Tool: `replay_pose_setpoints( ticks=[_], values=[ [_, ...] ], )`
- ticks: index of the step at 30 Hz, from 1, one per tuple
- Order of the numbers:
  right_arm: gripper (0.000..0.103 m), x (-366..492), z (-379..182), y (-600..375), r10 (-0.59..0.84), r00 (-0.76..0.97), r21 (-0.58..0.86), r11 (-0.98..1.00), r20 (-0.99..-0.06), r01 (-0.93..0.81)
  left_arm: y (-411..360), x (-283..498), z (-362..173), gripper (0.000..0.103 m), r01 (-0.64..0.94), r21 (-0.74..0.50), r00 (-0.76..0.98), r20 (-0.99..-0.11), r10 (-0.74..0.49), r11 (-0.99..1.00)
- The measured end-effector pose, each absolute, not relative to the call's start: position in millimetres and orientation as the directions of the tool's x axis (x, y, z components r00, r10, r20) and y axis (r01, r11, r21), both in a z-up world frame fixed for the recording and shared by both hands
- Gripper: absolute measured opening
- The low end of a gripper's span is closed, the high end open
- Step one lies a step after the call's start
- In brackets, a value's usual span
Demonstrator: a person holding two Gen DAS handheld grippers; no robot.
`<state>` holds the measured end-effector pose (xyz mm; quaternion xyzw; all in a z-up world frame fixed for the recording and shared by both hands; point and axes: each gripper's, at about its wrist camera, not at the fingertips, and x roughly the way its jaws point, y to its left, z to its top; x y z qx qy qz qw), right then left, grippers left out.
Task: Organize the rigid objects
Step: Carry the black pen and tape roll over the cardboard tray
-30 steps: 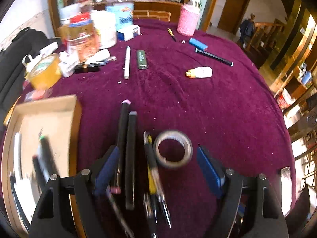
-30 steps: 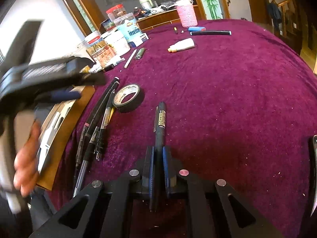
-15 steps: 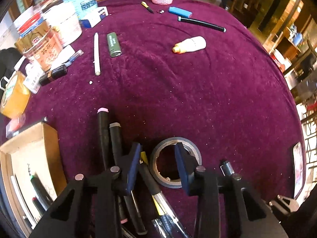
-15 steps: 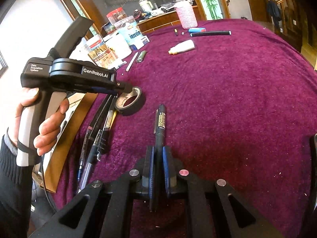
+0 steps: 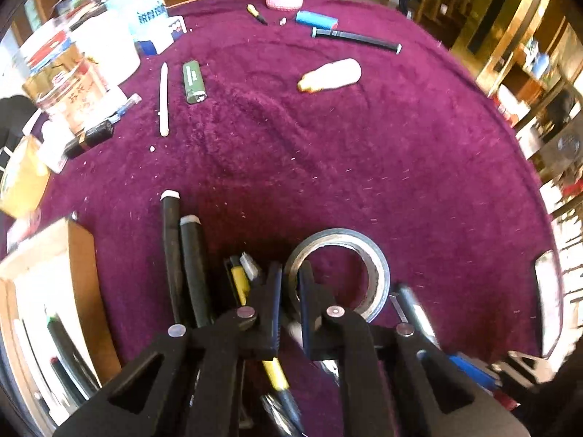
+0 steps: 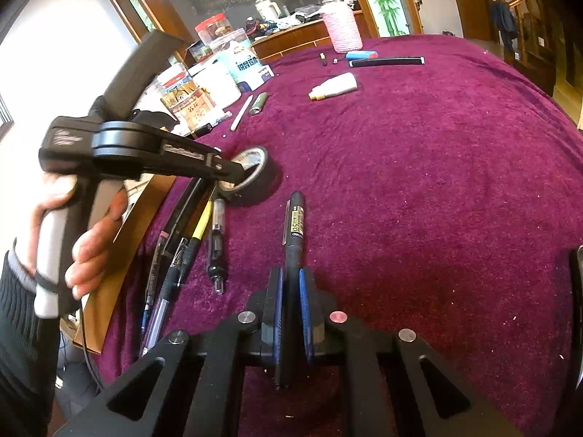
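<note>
Left gripper (image 5: 289, 293) clenched on the tape roll's (image 5: 368, 255) near wall on the purple cloth beside the pens (light, stiff ring, best pinched through its wall), right gripper (image 6: 290, 304) clamped around a black pen (image 6: 294, 233).

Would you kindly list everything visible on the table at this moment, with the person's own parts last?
tape roll: one, black, near edge, its wall between the left fingers
black pen: one, clamped in the right tool
loose pens: several, black, yellow and clear, left of the roll
cardboard box: one, brown, far left, pens inside
white bottle: one, lying mid-table
green lighter: one, beside a white stick
blue lighter: one, far side
long black tube: one, far side
pink wrapped flask: one, far edge
jars and boxes: several, far left
tablecloth: maroon
left tool: one, black
right tool: one, black
left hand: one
</note>
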<state>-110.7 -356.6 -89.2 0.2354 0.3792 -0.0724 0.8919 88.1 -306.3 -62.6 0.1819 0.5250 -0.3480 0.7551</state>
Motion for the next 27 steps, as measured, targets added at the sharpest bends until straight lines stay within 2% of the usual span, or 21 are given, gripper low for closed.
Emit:
replay_pose_setpoints(
  ticks=[6, 10, 13, 16, 21, 24, 27],
  values=[
    [0.008, -109, -90, -356, 0.039, 0.698, 0.356, 0.880, -0.715, 0.315, -261, 61, -21, 0.008, 0.637, -0.157, 0.272, -0.870, -0.411, 0.754],
    [0.008, -114, -84, -350, -0.003, 0.721, 0.322, 0.894, -0.693, 0.312, -200, 40, -4, 0.008, 0.561, -0.226, 0.285, -0.851, -0.442, 0.796],
    [0.008, -117, -80, -343, -0.012, 0.739, 0.300, 0.909, -0.673, 0.288, -151, 25, 1, 0.008, 0.499, -0.254, 0.312, -0.839, -0.445, 0.828],
    [0.008, -117, -75, -341, 0.080, 0.749, 0.385, 0.890, -0.658, 0.243, -97, 15, 5, 0.008, 0.419, -0.270, 0.353, -0.831, -0.429, 0.867],
    [0.007, -111, -36, -299, 0.158, 0.783, 0.388, 0.915, -0.602, 0.113, -34, 22, 4, 0.008, 0.297, -0.280, 0.407, -0.828, -0.386, 0.913],
    [0.006, -100, -22, -271, 0.148, 0.785, 0.338, 0.938, -0.602, 0.082, -15, 28, 0, 0.008, 0.261, -0.296, 0.421, -0.821, -0.385, 0.919],
    [0.006, -87, -28, -268, 0.097, 0.762, 0.296, 0.947, -0.641, 0.129, -4, 29, -4, 0.008, 0.262, -0.324, 0.413, -0.814, -0.409, 0.909]
  ],
)
